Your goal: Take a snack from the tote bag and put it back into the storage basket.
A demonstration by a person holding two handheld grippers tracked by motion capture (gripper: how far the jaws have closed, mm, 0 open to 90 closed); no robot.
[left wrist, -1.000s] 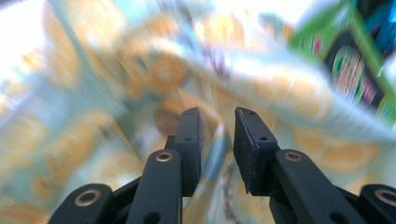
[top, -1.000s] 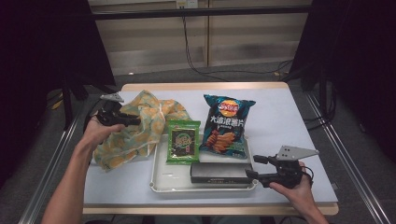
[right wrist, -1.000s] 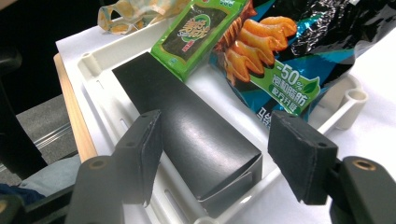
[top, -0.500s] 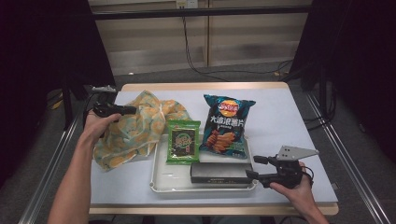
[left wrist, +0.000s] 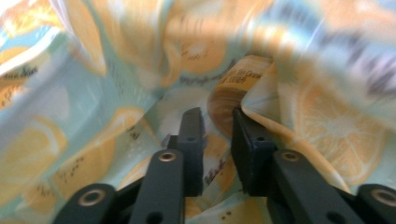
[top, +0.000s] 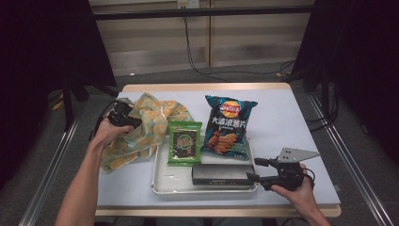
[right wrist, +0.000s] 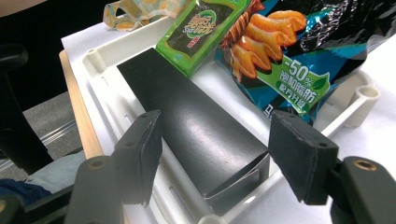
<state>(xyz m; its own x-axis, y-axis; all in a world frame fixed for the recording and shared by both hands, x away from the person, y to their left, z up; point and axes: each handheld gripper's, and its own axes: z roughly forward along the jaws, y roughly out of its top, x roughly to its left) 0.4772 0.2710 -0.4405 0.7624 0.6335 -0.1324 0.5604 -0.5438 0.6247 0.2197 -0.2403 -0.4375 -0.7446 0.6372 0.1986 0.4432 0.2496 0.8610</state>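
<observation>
A crumpled cloth bag (top: 150,127) printed with lemons lies on the table's left side. My left gripper (top: 128,120) rests on its left edge. In the left gripper view the jaws (left wrist: 217,114) stand a little apart over the lemon fabric (left wrist: 93,93); they have just been opening, with cloth in the gap and no pad visibly pressing. My right gripper (top: 254,169) is open at the right end of a black box (top: 221,174) in the white tray (top: 162,183). Its jaws (right wrist: 217,126) stand on either side of the box (right wrist: 187,121), clear of it.
A green seaweed packet (top: 184,143) and a blue chips bag (top: 228,125) lean over the tray's far rim, both seen close in the right gripper view (right wrist: 201,28) (right wrist: 289,56). The table's front edge runs just below the tray.
The left gripper went up and to the left at the bag's edge, then came back down and right onto the bag. The right gripper and the tray's contents have stayed put.
</observation>
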